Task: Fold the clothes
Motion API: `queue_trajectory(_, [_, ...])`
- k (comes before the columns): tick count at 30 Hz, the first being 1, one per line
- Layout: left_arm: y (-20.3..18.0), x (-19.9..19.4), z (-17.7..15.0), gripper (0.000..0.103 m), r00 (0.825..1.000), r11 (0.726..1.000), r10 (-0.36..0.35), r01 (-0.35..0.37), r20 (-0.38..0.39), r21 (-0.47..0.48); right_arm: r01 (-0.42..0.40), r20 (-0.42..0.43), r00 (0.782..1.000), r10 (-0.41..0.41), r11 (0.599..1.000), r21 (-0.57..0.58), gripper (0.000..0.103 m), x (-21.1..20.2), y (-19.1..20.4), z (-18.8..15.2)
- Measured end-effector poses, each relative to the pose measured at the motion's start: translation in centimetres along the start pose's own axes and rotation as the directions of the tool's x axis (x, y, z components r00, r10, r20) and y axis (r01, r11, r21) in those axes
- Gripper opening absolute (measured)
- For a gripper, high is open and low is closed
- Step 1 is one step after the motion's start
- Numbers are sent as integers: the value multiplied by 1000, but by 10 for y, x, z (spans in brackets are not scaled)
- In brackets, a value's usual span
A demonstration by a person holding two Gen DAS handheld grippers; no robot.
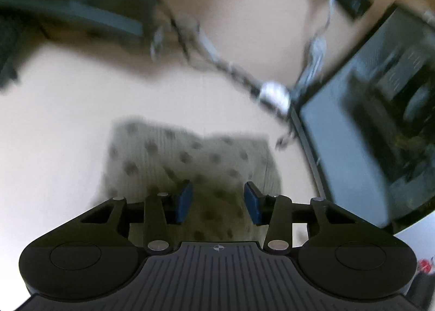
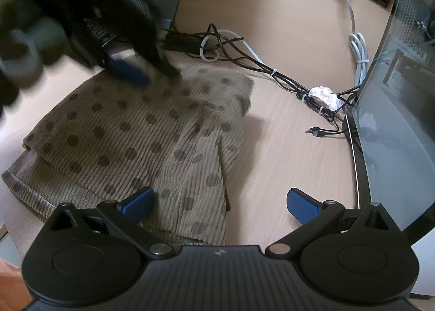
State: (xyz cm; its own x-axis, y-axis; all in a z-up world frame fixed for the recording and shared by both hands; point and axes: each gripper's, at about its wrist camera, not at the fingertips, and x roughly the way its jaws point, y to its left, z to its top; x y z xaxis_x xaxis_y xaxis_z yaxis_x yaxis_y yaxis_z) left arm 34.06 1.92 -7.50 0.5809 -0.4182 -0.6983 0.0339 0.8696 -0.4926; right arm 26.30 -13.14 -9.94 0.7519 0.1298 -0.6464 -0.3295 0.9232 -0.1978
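Wooden counter (image 2: 285, 153) carries spotted cloth (image 2: 130, 134), already folded double; left tongs (image 1: 218, 203) and right tongs (image 2: 220, 203) spread, gripping nothing; further folds likely remain

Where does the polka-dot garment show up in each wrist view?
Left wrist: the polka-dot garment lies blurred at lower centre, running between the open left gripper.
Right wrist: it fills the left and centre, under the open right gripper.
Shared landmark: the cable bundle.
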Motion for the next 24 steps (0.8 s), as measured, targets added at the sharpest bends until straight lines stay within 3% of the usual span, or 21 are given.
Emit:
queue_trajectory(2, [-1, 9, -1, 46, 1000, 1000, 4, -3, -10, 16, 0, 19, 1000, 0, 1000, 22, 103, -8, -6, 4])
queue_trajectory(4, [0, 7, 2, 46, 1000, 1000, -10, 10, -21, 10, -49, 60, 997, 44, 995, 85, 103, -20, -18, 10])
queue_trajectory(7, [2, -10, 5, 60, 997, 997, -79, 79, -3, 8, -201, 120, 976, 180, 960, 194, 103, -29, -32, 19])
queue_trajectory(9, [3, -26, 10, 73, 992, 992, -123, 123, 16, 0, -254, 109, 966, 236, 945, 204, 103, -20, -30, 19])
queue_trajectory(12, [9, -50, 21, 83, 992, 992, -122, 122, 28, -14, -96, -34, 995, 99, 992, 86, 103, 14, -10, 9])
queue_trajectory(16, [32, -80, 33, 93, 987, 985, -141, 147, 70, -93, -112, -31, 993, 117, 986, 120, 103, 16, -20, 9])
queue_trajectory(18, [47, -88, 35, 93, 986, 977, -137, 150, 96, -152, -111, 14, 994, 110, 985, 135, 103, 8, -27, 16])
queue_trajectory(21, [39, -74, 16, 93, 997, 994, -43, 49, 60, -99, -185, 69, 982, 174, 956, 229, 103, 5, -46, 31])
queue_trajectory(24, [28, -58, -6, 93, 998, 998, 62, -62, 24, -27, -260, 83, 965, 248, 887, 382, 102, 20, -67, 43])
